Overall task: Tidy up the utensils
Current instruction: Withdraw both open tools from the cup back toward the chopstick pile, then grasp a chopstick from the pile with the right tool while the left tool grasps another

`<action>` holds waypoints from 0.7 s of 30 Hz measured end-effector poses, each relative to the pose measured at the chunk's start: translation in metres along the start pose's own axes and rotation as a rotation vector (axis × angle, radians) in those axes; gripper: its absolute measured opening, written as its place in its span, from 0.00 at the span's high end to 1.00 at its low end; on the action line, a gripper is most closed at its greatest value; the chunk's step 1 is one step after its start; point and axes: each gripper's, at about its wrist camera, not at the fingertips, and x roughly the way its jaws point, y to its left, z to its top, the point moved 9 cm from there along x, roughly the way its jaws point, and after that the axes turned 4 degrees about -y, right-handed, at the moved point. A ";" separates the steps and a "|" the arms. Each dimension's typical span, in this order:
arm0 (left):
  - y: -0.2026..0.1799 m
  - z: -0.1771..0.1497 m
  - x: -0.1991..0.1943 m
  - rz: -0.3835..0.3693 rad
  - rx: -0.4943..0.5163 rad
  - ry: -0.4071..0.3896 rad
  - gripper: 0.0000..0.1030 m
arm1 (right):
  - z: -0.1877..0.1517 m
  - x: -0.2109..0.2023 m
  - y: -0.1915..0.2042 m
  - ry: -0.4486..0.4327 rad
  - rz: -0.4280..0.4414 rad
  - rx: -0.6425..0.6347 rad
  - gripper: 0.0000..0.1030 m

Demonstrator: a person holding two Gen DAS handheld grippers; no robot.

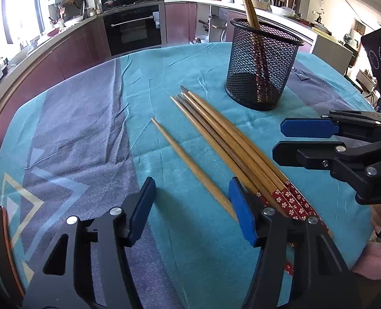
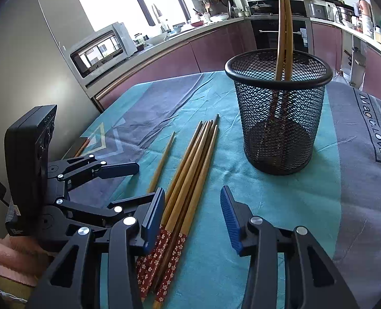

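Left tongs [image 1: 193, 212] half-open astride lone tapered bamboo chopstick [image 1: 190, 164], nothing gripped. Right tongs [image 2: 193, 219] part-open, empty. Light, stiff, rolls easily; pinch mid-shaft.

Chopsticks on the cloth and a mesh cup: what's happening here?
A person holding a gripper in each hand is sorting chopsticks into the black mesh holder, where two chopsticks already stand. The left gripper is open around a single chopstick lying apart. The right gripper is open over the bundle of chopsticks on the teal tablecloth. Nothing is gripped.
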 end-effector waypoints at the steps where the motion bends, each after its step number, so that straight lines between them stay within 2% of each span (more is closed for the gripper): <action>1: 0.002 0.001 0.001 -0.004 -0.007 -0.002 0.49 | 0.000 0.001 0.002 0.003 0.002 -0.001 0.62; 3: 0.006 0.004 0.002 -0.015 -0.017 -0.006 0.55 | -0.001 0.004 0.004 0.011 0.006 -0.007 0.65; 10: 0.012 0.009 0.006 -0.039 -0.048 -0.016 0.66 | -0.003 0.010 0.008 0.035 0.004 -0.021 0.78; 13: 0.013 0.012 0.008 -0.047 -0.057 -0.019 0.75 | -0.003 0.012 0.006 0.046 -0.007 -0.015 0.82; 15: 0.014 0.014 0.010 -0.051 -0.056 -0.018 0.81 | -0.003 0.014 0.006 0.053 -0.009 -0.016 0.83; 21: 0.017 0.022 0.019 -0.073 -0.086 -0.022 0.85 | -0.003 0.017 0.007 0.065 -0.019 -0.019 0.83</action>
